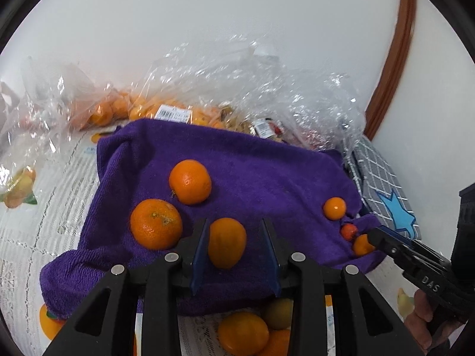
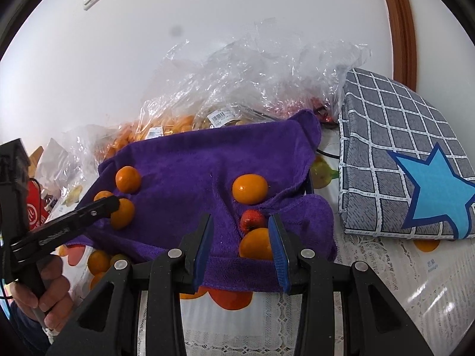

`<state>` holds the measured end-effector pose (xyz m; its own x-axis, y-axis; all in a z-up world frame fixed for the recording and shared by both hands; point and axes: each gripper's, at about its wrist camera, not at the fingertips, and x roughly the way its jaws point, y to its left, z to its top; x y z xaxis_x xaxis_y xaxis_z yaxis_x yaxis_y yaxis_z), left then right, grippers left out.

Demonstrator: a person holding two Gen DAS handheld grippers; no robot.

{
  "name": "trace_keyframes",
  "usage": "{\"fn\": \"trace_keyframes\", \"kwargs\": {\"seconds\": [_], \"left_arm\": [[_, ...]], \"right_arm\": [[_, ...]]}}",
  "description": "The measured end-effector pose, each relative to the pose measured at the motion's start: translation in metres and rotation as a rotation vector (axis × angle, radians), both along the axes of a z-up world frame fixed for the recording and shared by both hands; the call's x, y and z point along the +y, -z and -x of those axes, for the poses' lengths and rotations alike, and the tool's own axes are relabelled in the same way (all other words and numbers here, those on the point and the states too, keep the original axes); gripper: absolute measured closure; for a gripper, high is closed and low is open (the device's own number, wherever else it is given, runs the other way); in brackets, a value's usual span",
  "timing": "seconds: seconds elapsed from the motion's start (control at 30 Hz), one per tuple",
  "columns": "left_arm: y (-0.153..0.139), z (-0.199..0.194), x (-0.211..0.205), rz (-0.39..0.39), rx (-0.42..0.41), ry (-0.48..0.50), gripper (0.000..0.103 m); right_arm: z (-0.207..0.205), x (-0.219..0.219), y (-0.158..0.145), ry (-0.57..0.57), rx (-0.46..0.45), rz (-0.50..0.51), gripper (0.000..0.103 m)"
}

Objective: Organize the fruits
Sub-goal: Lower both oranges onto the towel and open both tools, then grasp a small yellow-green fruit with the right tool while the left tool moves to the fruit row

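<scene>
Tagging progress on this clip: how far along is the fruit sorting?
Done: three large oranges grouped on the purple towel's left, three small fruits on its right. In hand: left gripper straddles one orange; right gripper straddles a small orange. Left: bagged oranges behind.

Six oranges (image 1: 190, 181) and one small red fruit (image 2: 252, 220) lie on a purple towel (image 1: 267, 172).

The purple towel (image 1: 267, 172) is matt, fuzzy terry cloth. The oranges (image 1: 190, 181) have glossy, pebbled peel. At twelve o'clock, clear plastic bags (image 1: 252, 71) are crinkled and shiny. The tabletop (image 2: 400, 281) wears a printed, lace-patterned cover. The checked cushion (image 2: 400, 148) looks like woven fabric. The fingers (image 1: 199, 255) carry smooth blue pads on matt black plastic.
</scene>
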<state>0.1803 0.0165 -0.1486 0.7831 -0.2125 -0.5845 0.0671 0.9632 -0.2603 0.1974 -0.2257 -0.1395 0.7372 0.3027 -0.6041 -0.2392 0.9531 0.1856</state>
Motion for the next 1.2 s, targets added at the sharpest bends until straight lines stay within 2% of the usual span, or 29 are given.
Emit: {"fn": "trace_keyframes", "kwargs": {"seconds": [0.1, 0.23, 0.33, 0.47, 0.7, 0.8, 0.9, 1.07, 1.2], "left_arm": [[-0.003, 0.004, -0.004, -0.003, -0.021, 0.031, 0.065], [-0.007, 0.012, -0.001, -0.009, -0.048, 0.012, 0.065], [-0.01, 0.028, 0.008, -0.016, -0.074, -0.014, 0.065], [-0.011, 0.047, 0.027, 0.005, -0.076, -0.036, 0.065], [-0.01, 0.067, 0.047, -0.03, -0.065, -0.076, 0.065], [-0.008, 0.073, 0.058, -0.017, -0.047, -0.097, 0.065], [-0.006, 0.077, 0.07, -0.018, -0.028, -0.134, 0.065], [-0.005, 0.076, 0.085, -0.022, -0.01, -0.195, 0.065], [-0.005, 0.073, 0.09, 0.0, 0.001, -0.197, 0.065]], "right_arm": [[0.007, -0.001, -0.002, -0.005, -0.04, -0.01, 0.065], [0.017, -0.003, -0.007, 0.003, -0.093, -0.015, 0.062], [0.02, -0.004, -0.005, 0.036, -0.069, -0.008, 0.062], [0.037, 0.003, -0.004, 0.023, -0.05, 0.013, 0.062], [0.066, 0.033, -0.005, -0.065, 0.022, -0.019, 0.062], [0.08, 0.048, -0.008, -0.096, 0.012, 0.005, 0.062], [0.089, 0.061, -0.007, -0.144, 0.04, 0.01, 0.062], [0.099, 0.082, 0.006, -0.201, 0.071, 0.073, 0.061], [0.105, 0.093, 0.014, -0.239, 0.102, 0.105, 0.061]]}}
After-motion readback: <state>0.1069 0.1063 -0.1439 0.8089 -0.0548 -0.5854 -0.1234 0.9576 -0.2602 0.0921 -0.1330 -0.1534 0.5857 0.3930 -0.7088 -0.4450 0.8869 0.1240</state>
